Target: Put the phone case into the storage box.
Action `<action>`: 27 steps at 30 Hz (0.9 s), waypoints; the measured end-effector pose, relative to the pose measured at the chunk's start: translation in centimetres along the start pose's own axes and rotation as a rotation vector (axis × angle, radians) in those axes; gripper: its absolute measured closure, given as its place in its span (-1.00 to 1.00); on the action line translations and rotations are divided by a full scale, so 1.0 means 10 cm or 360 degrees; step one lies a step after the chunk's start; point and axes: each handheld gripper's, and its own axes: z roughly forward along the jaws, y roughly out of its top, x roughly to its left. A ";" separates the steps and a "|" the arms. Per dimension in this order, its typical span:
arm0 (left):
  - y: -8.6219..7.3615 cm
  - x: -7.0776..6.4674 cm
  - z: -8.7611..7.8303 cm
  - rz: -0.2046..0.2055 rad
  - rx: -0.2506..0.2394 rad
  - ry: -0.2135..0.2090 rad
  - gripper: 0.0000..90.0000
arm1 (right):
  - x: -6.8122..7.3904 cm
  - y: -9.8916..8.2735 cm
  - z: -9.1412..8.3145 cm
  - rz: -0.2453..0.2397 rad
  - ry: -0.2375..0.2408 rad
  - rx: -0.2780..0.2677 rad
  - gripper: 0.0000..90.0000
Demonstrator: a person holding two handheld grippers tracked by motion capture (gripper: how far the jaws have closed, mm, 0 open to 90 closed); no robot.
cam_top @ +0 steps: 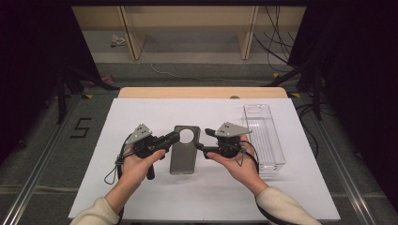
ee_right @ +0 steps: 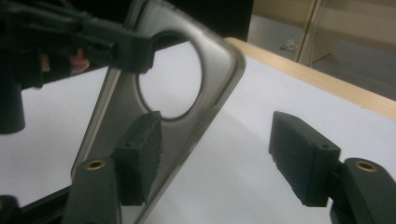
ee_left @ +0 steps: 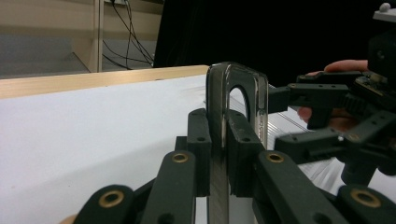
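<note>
Left claw (cam_top: 172, 138), clamped on the edge of a translucent grey phone case (cam_top: 184, 150), holds it at the centre of the white tabletop (cam_top: 141, 112); in the left gripper view the case (ee_left: 236, 93) stands edge-on between the pads. Right claw (cam_top: 206, 140), at 3 o'clock of the case's round cutout, stands parted, one pad in front of the case (ee_right: 187, 93), the other well apart over bare tabletop. A clear plastic tray (cam_top: 264, 136) lies at 3 o'clock of both hands.
</note>
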 end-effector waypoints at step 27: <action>-0.02 -0.03 0.03 0.0028 -0.0006 0.0001 0.81 | -0.02 0.04 0.01 0.0087 -0.0033 -0.0062 0.40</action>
